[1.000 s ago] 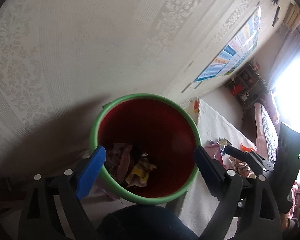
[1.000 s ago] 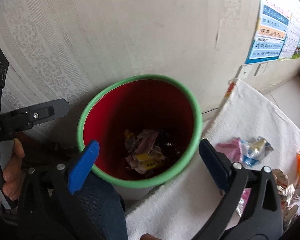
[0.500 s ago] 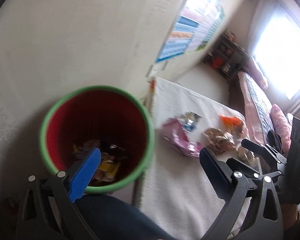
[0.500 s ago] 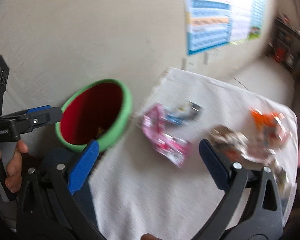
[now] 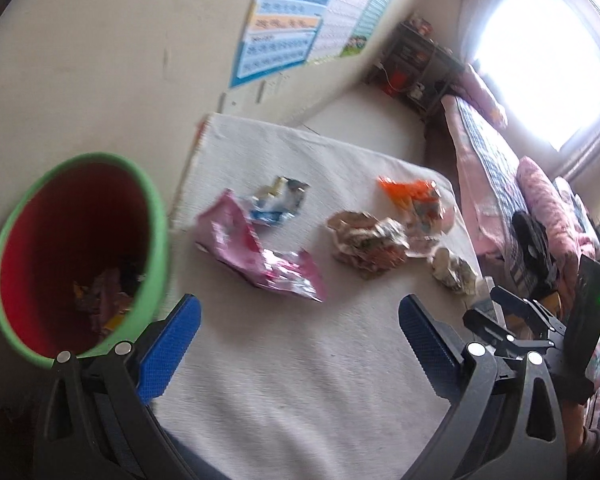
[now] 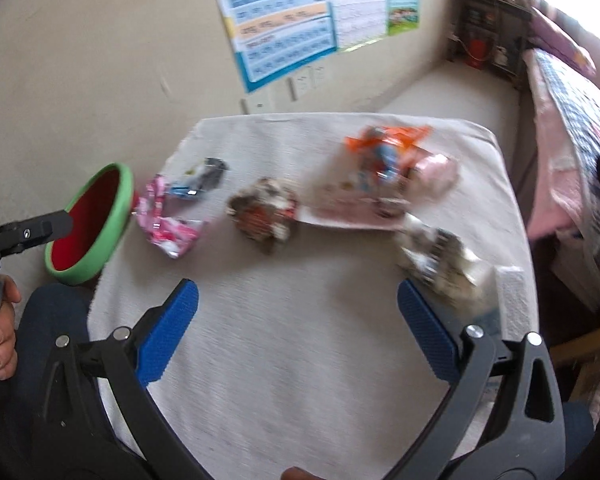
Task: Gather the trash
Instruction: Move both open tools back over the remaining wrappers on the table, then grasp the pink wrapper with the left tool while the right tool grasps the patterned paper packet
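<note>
Both claws, left claw and right claw, stand wide open and empty over the tabletop; light, crinkly pink wrapper at 10 o'clock likely needs an edge pinch.

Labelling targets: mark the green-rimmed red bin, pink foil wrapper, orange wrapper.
green-rimmed red plastic bin [image 5: 156, 216]: left wrist view, right rim.
pink crinkled foil wrapper [image 5: 236, 240]: left wrist view, centre.
orange plastic wrapper [image 6: 384, 140]: right wrist view, upper part.
</note>
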A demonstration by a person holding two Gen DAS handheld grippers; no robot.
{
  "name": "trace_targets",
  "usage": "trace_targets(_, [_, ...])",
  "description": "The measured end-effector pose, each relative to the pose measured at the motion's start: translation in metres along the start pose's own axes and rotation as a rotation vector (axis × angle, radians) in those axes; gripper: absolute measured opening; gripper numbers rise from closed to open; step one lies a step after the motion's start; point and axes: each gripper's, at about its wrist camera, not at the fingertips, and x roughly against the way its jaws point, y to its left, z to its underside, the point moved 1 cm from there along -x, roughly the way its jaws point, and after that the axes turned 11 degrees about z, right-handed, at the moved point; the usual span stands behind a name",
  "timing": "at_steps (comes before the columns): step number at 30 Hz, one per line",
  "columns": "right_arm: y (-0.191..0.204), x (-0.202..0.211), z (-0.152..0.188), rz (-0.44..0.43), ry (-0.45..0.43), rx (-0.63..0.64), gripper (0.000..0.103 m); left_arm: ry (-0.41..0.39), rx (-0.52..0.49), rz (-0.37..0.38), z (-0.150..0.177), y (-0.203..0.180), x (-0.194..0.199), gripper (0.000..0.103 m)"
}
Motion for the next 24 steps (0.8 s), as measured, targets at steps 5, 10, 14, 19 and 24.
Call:
trace_targets(5, [-0.031, -0.003, 0.010, 0.010, 0.008, -0.076, 0.098, 0.053, -0.001, -0.008, 0.008, -0.012, -0.020, 0.095])
trace_targets(10, [-0.042, -0.006, 0.006, 0.018, 0.005, -0.081, 0.098, 0.069, 0.038, -0.046, 0.008, -0.009, -0.031, 0.095])
trace_targets(14, [-0.047, -0.015, -0.005, 0.065, 0.012, -0.014, 0.098, 0.069, 0.069, -0.056, -0.001, -0.001, -0.039, 0.095])
trace_targets(19, [-0.050, -0.043, -0.016, 0.154, 0.052, 0.123, 0.098, 0.080, 0.140, -0.083, -0.014, 0.018, -0.057, 0.095])
trace_targets(24, [-0.052, -0.074, -0.021, 0.214, 0.108, 0.205, 0.098, 0.104, 0.232, -0.136, -0.023, 0.042, -0.080, 0.095])
